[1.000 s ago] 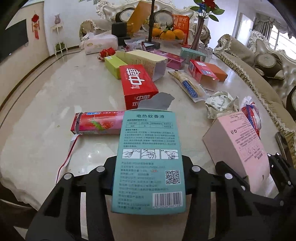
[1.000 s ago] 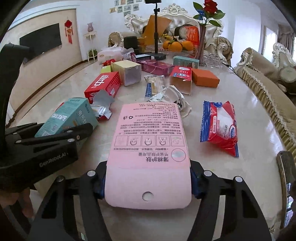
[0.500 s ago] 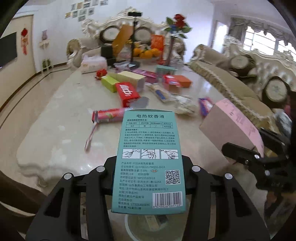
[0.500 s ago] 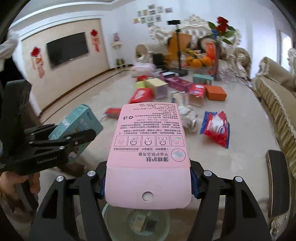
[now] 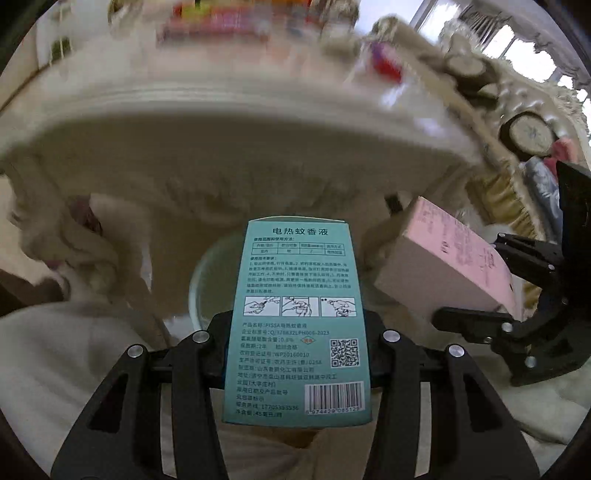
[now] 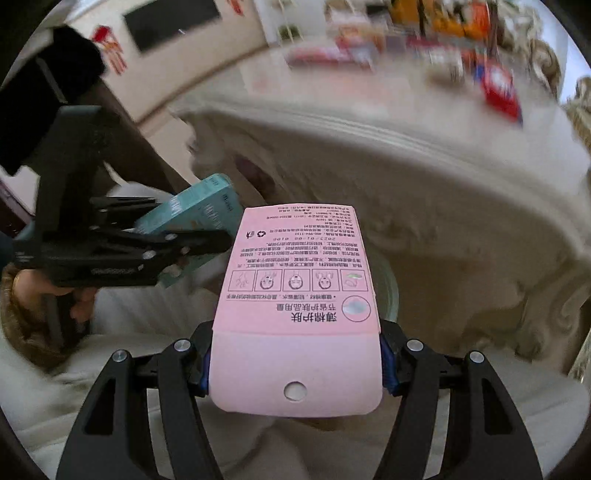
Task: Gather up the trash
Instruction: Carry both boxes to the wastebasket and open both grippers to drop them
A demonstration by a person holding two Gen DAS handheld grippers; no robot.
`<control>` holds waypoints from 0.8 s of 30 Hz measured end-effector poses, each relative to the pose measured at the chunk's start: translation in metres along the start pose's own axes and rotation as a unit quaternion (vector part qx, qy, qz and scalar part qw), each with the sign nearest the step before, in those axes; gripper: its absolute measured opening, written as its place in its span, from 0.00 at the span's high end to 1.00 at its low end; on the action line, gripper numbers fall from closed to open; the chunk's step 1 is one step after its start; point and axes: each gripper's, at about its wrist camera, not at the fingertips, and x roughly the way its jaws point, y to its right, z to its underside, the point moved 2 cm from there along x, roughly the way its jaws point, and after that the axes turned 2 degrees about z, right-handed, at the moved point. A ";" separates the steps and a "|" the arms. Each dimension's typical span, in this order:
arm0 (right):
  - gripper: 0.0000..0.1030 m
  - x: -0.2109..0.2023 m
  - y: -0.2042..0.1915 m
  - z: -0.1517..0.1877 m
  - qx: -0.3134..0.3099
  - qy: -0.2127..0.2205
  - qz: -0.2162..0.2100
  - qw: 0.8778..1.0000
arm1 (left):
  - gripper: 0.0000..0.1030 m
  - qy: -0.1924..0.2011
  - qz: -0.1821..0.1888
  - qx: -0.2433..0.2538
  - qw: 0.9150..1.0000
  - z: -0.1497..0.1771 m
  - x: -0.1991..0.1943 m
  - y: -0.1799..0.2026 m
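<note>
My left gripper (image 5: 295, 347) is shut on a teal box (image 5: 297, 325) with black print and a barcode. My right gripper (image 6: 295, 365) is shut on a pink box (image 6: 297, 306). Both are held below the table's edge, above a round pale bin (image 5: 207, 284) on the floor, whose rim shows behind each box (image 6: 389, 291). The pink box (image 5: 443, 269) and right gripper (image 5: 524, 325) show at right in the left wrist view. The teal box (image 6: 199, 210) and left gripper (image 6: 122, 251) show at left in the right wrist view.
The carved cream table edge (image 5: 221, 122) arcs overhead, blurred. Boxes and a red packet (image 6: 498, 88) lie on the tabletop, blurred. A fringed sofa (image 5: 517, 122) stands at right. A dark TV (image 6: 170, 18) hangs on the far wall.
Both grippers have come off the tabletop and dropped below its edge, tilting down over the bin. Each keeps hold of its box. The view blurs from the motion.
</note>
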 end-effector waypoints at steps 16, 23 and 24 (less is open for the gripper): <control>0.25 0.120 0.017 0.003 -0.002 -0.093 0.038 0.995 | 0.18 -0.138 -0.038 -0.037 0.989 0.015 0.116 -0.032; 0.24 0.089 0.026 0.002 0.023 -0.069 0.045 0.996 | 0.12 -0.047 -0.058 -0.047 0.996 0.006 0.082 -0.034; 0.24 0.079 0.026 0.001 0.022 -0.057 0.042 0.997 | 0.11 -0.025 -0.061 -0.048 0.997 0.004 0.072 -0.035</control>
